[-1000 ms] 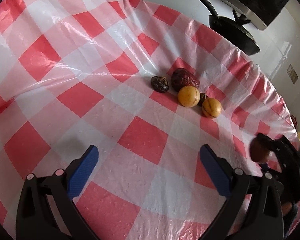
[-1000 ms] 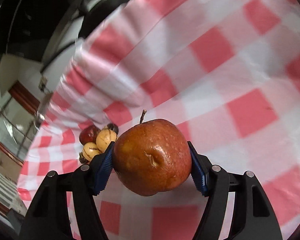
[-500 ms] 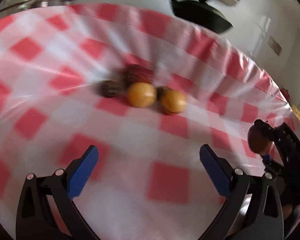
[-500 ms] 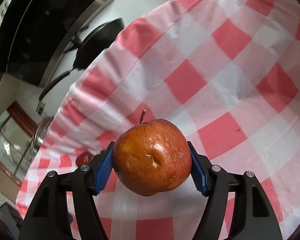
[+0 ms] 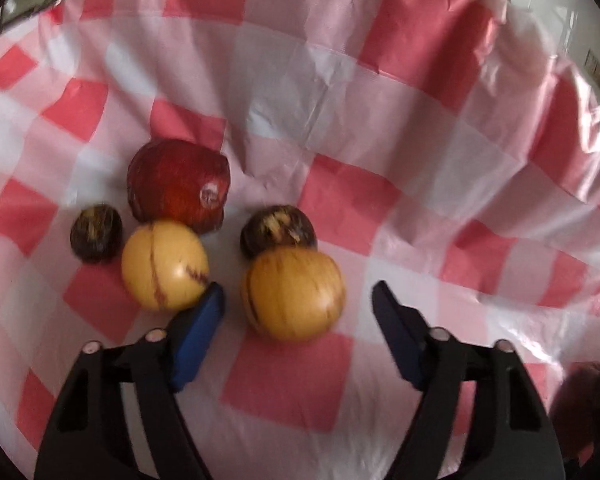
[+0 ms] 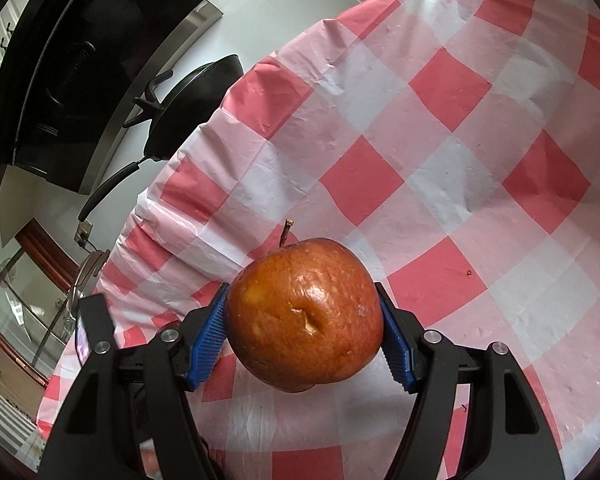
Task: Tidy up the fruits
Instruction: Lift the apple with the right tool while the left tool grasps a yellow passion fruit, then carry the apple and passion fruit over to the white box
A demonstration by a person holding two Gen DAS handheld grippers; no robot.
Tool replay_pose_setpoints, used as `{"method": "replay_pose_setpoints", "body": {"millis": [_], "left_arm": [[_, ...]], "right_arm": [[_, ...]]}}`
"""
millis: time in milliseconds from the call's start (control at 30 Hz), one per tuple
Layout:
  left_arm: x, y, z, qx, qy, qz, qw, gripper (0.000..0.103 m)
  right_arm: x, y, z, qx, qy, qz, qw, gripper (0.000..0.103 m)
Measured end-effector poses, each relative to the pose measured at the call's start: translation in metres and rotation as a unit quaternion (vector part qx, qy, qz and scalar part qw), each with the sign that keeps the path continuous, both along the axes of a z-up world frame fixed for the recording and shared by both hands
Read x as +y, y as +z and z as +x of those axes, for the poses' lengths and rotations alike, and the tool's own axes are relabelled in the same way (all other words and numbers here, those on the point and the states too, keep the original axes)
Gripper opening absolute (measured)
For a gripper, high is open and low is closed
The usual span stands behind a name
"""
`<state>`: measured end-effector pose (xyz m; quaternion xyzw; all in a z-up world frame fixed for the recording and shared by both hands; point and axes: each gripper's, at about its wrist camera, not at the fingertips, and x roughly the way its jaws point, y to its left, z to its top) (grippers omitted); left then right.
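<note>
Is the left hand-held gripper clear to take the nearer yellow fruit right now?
Probably yes. The left hand-held gripper is closing with the nearer yellow fruit between its pads, not yet pressed. The other yellow fruit crowds the left pad.

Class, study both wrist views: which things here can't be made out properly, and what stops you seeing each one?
- Underside of the apple, right wrist view: hidden by the right gripper pads.
- Dark reddish shape, left wrist view: blurred, cut off by the edge.
- Small dark fruit: lower part hidden behind the yellow striped fruit.

Black hand-held gripper (image 5: pixel 296 304), blue ribbed pads (image 6: pixel 208 344), silver screws.
</note>
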<state>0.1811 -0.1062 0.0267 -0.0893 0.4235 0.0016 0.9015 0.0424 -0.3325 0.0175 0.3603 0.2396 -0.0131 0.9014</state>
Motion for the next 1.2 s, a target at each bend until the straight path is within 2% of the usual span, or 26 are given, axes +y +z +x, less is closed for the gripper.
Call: {"method": "replay_pose_setpoints", "body": {"millis": [33, 67, 200, 333, 500, 633, 733, 800, 1000, 1200], "left_arm": [[-0.002, 0.0, 0.002, 0.001, -0.004, 0.008, 1.0, 0.054], [-0.004, 0.0, 0.002, 0.003, -0.009, 0.02, 0.9997, 0.047], [0.003, 0.004, -0.024, -0.01, -0.032, 0.018, 0.9993, 0.047], [0.029, 0.02, -0.092, -0.06, -0.035, 0.031, 0.9971, 0.047], [0.091, 0.023, -0.169, -0.097, 0.019, -0.012, 0.995, 0.047], [0.112, 0.027, -0.201, -0.119, 0.039, -0.048, 0.991, 0.047], [0.118, 0.033, -0.205, -0.131, 0.041, -0.068, 0.9882, 0.047], [0.114, 0.034, -0.205, -0.141, 0.033, -0.055, 0.988, 0.047], [0.114, 0.033, -0.201, -0.14, 0.011, -0.071, 0.9875, 0.047], [0.127, 0.035, -0.2, -0.134, 0.021, -0.112, 0.9843, 0.047]], "right_arm": [[0.001, 0.0, 0.0, 0.0, 0.001, -0.001, 1.0, 0.067], [0.001, 0.0, 0.0, 0.0, 0.003, -0.002, 1.0, 0.067], [0.001, 0.001, 0.0, -0.001, 0.006, -0.002, 1.0, 0.067], [0.007, 0.002, 0.003, 0.003, 0.018, -0.013, 1.0, 0.067], [0.021, 0.005, 0.005, 0.003, 0.047, -0.039, 0.998, 0.067], [0.029, 0.007, 0.005, 0.001, 0.062, -0.051, 0.997, 0.067], [0.029, 0.006, 0.002, -0.001, 0.063, -0.047, 0.997, 0.067], [0.029, 0.007, 0.003, -0.001, 0.063, -0.047, 0.997, 0.067], [0.035, 0.007, 0.002, -0.003, 0.068, -0.066, 0.995, 0.067], [0.035, 0.008, 0.0, -0.012, 0.075, -0.065, 0.995, 0.067]]}}
